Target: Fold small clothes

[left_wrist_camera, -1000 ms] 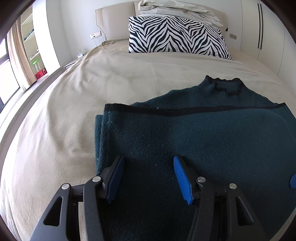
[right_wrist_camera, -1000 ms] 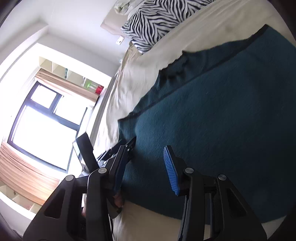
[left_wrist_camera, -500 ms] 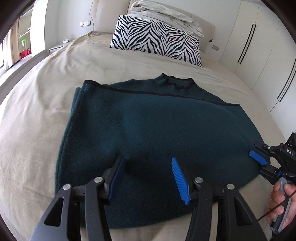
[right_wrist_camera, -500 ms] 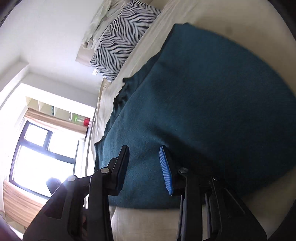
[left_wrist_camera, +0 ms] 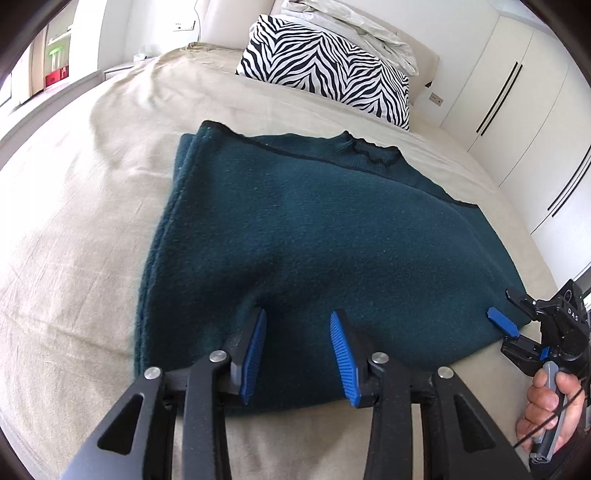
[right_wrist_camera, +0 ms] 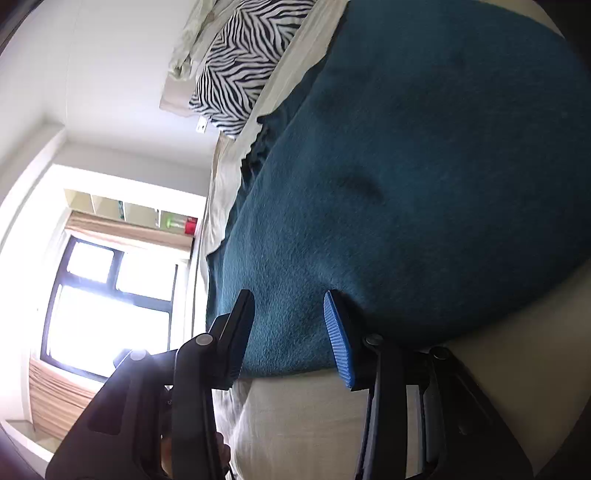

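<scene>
A dark teal knit sweater (left_wrist_camera: 314, 236) lies folded flat on the beige bed sheet (left_wrist_camera: 74, 206), its collar toward the pillow. My left gripper (left_wrist_camera: 297, 321) is open, its blue-padded fingers straddling the sweater's near edge, holding nothing. My right gripper (right_wrist_camera: 288, 306) is open over the sweater (right_wrist_camera: 424, 166) near its right corner, turned on its side. It also shows in the left wrist view (left_wrist_camera: 506, 325) at the sweater's right corner, held by a hand.
A zebra-striped pillow (left_wrist_camera: 325, 70) and a bundle of pale bedding (left_wrist_camera: 347, 22) lie at the headboard. White wardrobe doors (left_wrist_camera: 517, 103) stand at the right. A window (right_wrist_camera: 107, 302) and shelves are at the left of the bed.
Both grippers have drawn back toward the sweater's near edge. My left gripper swung left to right, so more of the sweater shows; my right gripper now sits at the right corner.
</scene>
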The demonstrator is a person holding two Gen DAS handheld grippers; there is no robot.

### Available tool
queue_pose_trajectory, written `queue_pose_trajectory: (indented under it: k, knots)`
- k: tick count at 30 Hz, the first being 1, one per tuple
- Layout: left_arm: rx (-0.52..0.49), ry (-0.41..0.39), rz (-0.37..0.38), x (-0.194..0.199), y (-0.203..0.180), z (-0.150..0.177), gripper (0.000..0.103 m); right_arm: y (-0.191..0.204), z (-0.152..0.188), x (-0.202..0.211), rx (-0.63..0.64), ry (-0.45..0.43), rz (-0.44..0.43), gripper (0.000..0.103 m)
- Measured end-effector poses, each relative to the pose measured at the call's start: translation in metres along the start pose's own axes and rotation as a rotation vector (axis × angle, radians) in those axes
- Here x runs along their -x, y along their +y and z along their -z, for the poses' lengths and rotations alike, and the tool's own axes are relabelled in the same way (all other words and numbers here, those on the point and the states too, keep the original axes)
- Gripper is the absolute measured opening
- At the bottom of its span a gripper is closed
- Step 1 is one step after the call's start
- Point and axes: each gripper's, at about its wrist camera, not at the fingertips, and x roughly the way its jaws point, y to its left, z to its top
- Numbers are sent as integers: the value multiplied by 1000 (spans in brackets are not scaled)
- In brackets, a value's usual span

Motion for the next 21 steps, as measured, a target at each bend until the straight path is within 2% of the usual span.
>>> queue_pose_trajectory:
  k: [5, 8, 9, 10, 11, 13, 15, 21]
  knots:
    - [112, -3, 77, 12, 32, 5, 28, -45, -26, 84, -107, -201, -1, 38]
    - [154, -18, 47, 28, 41, 9, 29, -67, -32, 146, -175, -332, 40, 39]
    - [163, -33, 33, 36, 41, 11, 39, -70, -29, 166, -183, -375, 71, 41]
    - [170, -56, 18, 44, 41, 12, 52, -70, -24, 181, -182, -408, 106, 48]
    - [172, -80, 12, 52, 40, 14, 55, -68, -19, 193, -176, -428, 124, 51]
    - [158, -97, 10, 61, 32, 15, 58, -66, -7, 208, -160, -437, 125, 55]
    - [136, -94, 18, 64, 22, 16, 58, -63, 5, 212, -148, -408, 119, 55]
    - [94, -71, 37, 55, -4, 14, 63, -36, 20, 162, -128, -288, 103, 55]
